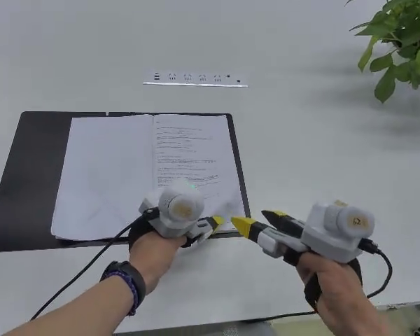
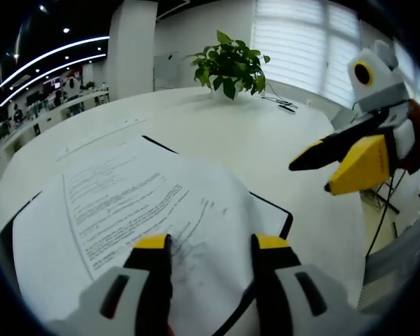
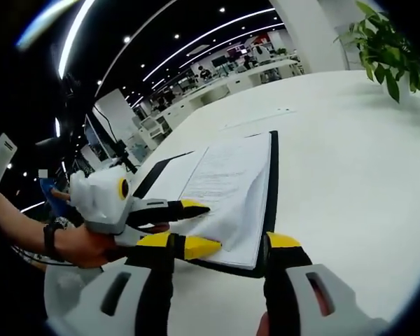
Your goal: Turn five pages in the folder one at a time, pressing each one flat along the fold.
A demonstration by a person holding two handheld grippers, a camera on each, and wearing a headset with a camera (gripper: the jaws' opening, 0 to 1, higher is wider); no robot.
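Observation:
A black folder (image 1: 24,182) lies open on the white table, with a blank left page (image 1: 105,175) and a printed right page (image 1: 192,164). My left gripper (image 1: 213,225) is at that page's near right corner. In the left gripper view the left gripper (image 2: 211,245) is open, its yellow tips spread over the bulging printed page (image 2: 147,196). My right gripper (image 1: 257,219) hovers open just right of the folder's edge, above bare table. The right gripper (image 3: 227,245) points at the folder (image 3: 269,189) and the left gripper (image 3: 196,225).
A power strip (image 1: 196,78) is set into the table behind the folder. A green plant (image 1: 402,42) stands at the far right. A black cable (image 1: 77,276) trails from my left gripper toward the near table edge. Bare table lies right of the folder.

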